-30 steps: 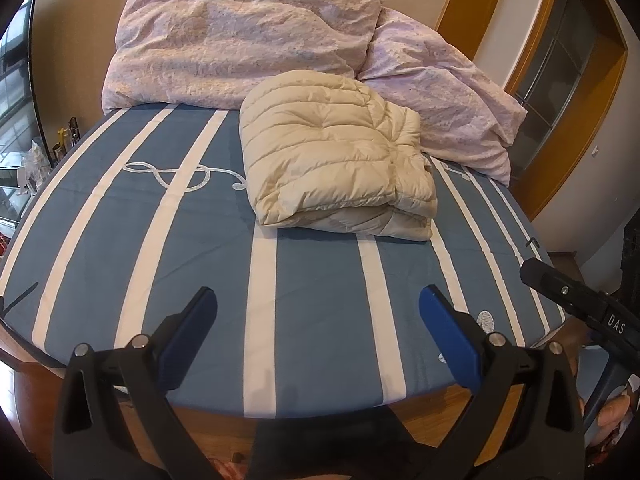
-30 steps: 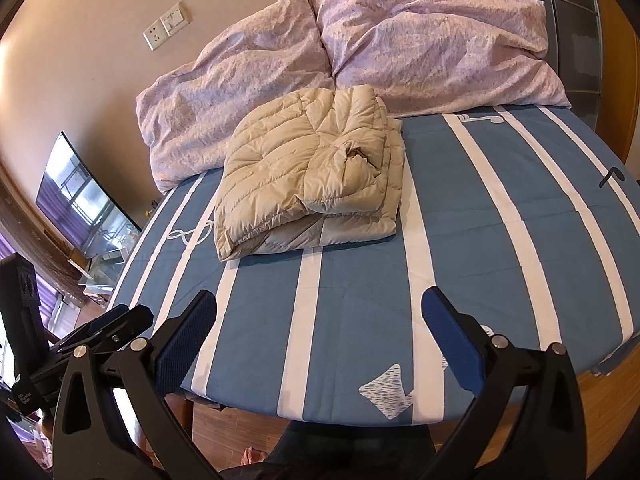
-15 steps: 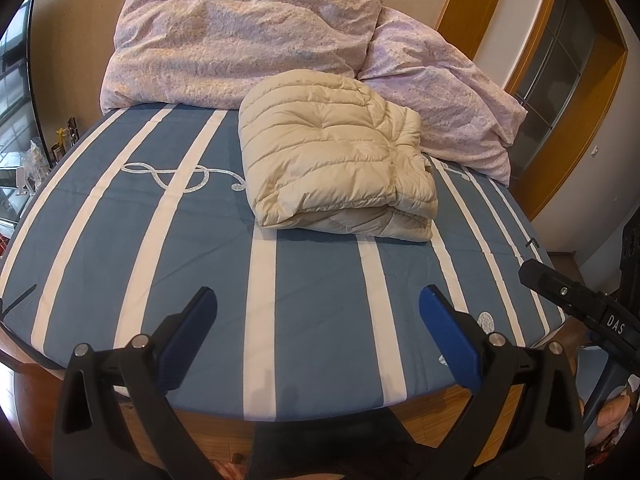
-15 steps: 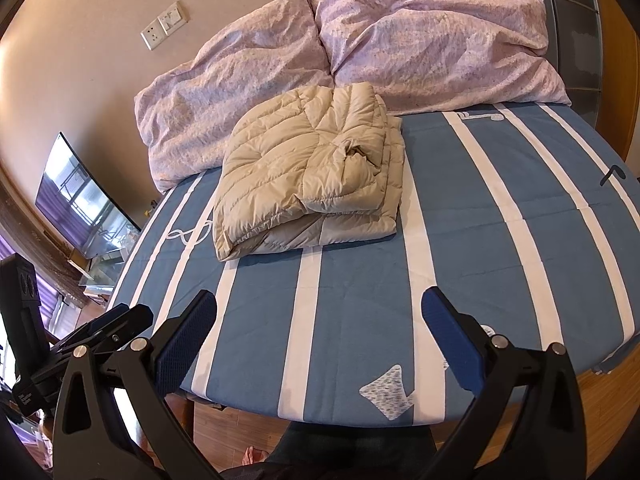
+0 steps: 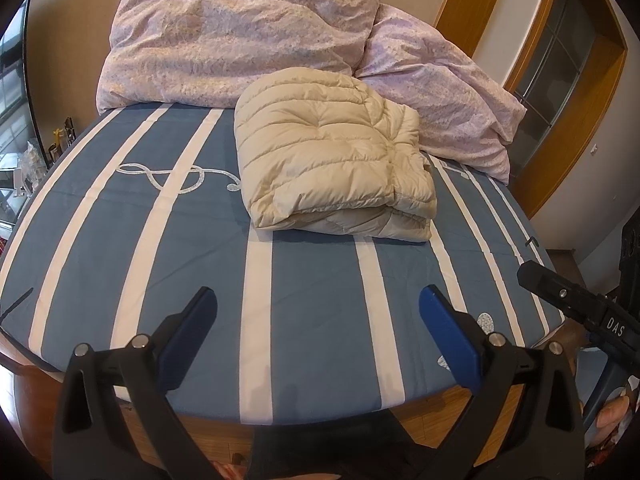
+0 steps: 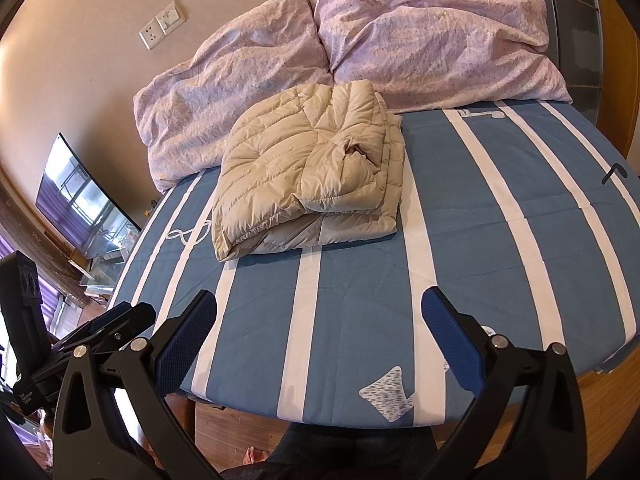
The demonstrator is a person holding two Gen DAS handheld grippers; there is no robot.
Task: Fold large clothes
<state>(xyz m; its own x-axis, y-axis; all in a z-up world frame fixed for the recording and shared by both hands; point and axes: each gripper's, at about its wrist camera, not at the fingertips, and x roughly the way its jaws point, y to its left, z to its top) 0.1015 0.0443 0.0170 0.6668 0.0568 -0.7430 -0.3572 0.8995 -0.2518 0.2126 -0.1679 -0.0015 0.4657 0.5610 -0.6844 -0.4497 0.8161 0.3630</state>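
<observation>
In your left wrist view, the left tool [image 5: 318,314] hangs released over the bed's [image 5: 304,280] near edge, with the folded cream puffer jacket [image 5: 332,168] lying against the lilac pillows [image 5: 240,36]. In your right wrist view, the right tool [image 6: 320,316] is equally spread and empty, well apart from the jacket.

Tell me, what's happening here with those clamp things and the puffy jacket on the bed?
A person holds a two-finger gripper in each hand at the foot of a blue striped bed. The left gripper and the right gripper are both open and holding nothing, well short of the beige puffer jacket. The jacket lies folded into a compact bundle near two lilac pillows. The folding looks finished, or nearly so.
</observation>
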